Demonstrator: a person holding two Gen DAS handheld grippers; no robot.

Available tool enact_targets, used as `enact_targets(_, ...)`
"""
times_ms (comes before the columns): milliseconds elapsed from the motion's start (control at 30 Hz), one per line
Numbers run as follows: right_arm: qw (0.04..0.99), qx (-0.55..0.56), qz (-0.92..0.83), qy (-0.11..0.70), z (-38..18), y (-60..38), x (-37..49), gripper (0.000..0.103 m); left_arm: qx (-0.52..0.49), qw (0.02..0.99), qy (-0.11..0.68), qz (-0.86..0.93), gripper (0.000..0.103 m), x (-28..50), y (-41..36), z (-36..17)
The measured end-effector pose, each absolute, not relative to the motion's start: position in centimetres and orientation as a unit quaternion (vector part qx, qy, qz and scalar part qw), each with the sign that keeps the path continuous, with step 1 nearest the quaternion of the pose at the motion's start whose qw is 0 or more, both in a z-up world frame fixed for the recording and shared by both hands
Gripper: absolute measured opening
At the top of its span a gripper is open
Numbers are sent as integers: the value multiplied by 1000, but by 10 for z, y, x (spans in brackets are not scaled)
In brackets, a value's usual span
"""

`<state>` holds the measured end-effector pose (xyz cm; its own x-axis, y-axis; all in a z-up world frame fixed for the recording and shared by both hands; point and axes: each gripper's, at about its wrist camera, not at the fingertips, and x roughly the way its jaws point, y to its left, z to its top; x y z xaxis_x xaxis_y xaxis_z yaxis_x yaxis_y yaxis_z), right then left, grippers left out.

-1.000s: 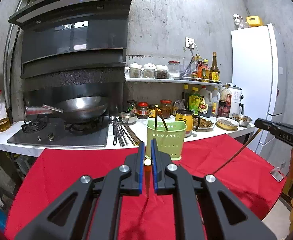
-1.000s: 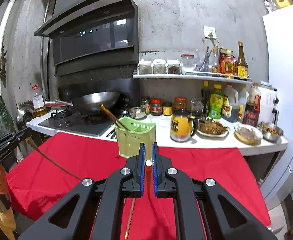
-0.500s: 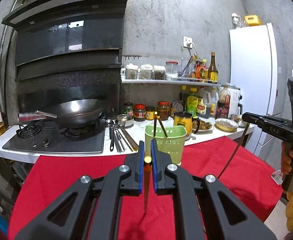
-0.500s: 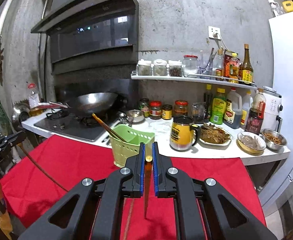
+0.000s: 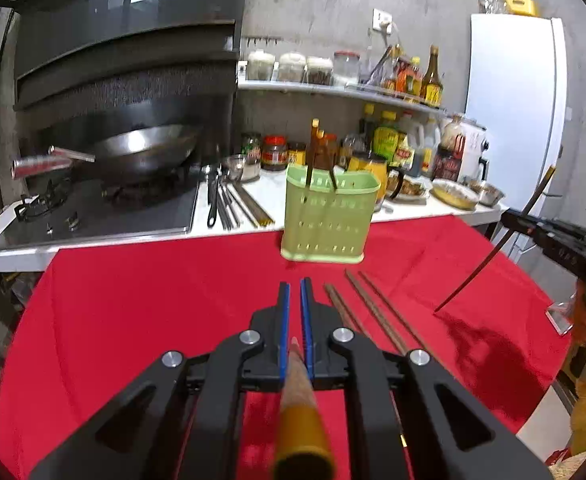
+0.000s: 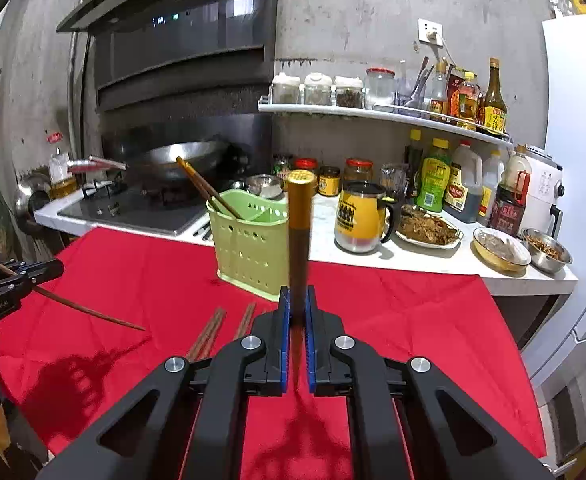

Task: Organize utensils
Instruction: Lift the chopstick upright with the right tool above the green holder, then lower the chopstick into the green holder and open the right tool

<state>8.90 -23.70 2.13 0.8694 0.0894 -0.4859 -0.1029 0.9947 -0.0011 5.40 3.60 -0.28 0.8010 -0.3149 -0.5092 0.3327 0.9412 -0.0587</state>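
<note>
Both held chopsticks have swung since half a second ago. Left gripper pinches one chopstick; right gripper pinches another. Two already stand in the green holder; others lie on the red cloth, awaiting collection.

Brown chopsticks lie flat on red cloth near the green holder.

A red cloth covers the table — on it, a green holder and loose chopsticks.
</note>
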Motion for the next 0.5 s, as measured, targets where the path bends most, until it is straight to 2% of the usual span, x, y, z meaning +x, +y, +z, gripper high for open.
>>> enact_targets(233, 972, -3, 61, 227, 46, -238, 111, 7, 3, 960, 228, -162, 5, 76, 46, 34)
enact_targets(500, 985, -5, 66, 158, 102, -223, 168, 7, -6, 970, 176, -167, 5, 159, 40, 95)
